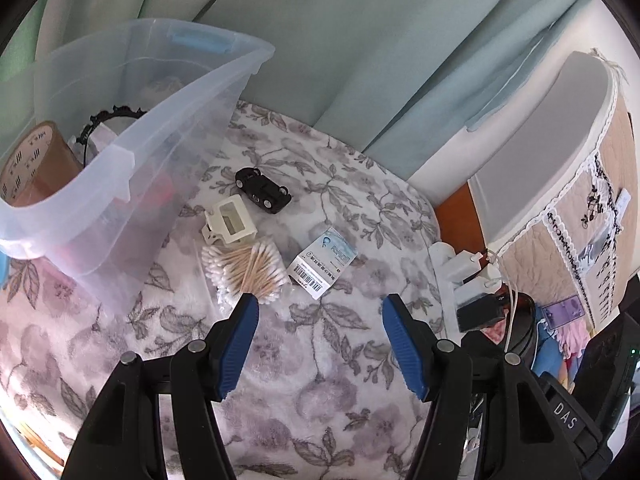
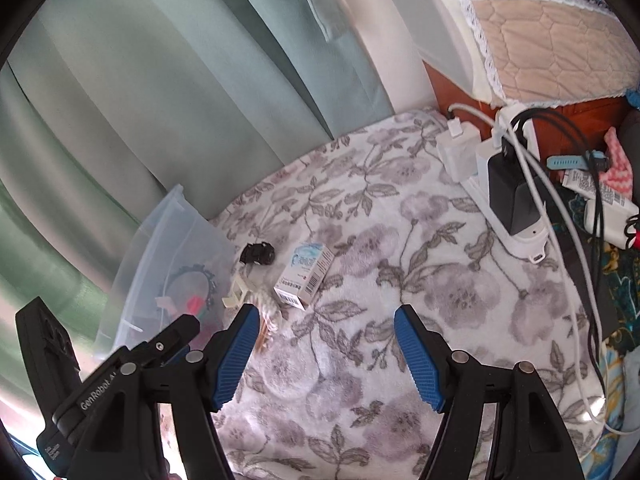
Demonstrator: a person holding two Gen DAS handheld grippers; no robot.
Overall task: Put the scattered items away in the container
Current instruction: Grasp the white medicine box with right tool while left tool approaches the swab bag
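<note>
Fuzzy floral blanket (image 1: 320,360) covers the surface before pale green curtains (image 1: 340,40). At far left stands a clear plastic bin (image 1: 132,168). Beside it lie a black toy car (image 1: 263,191), a cream hair clip (image 1: 230,222), wooden cotton swabs (image 1: 248,268) and a small cardboard box (image 1: 324,262). Left gripper (image 1: 318,312) and right gripper (image 2: 326,320) hover spread wide, empty.

1. I see pale green curtains (image 2: 168,92) hanging in folds behind a blanket (image 1: 328,380) printed with grey flowers.
2. Daylight glows softly through the cloth.
3. To the right I see reddish wooden furniture (image 2: 452,84), a quilted, lace-edged cover (image 2: 540,48), and a white power strip (image 2: 516,208) with chargers plugged in.
</note>
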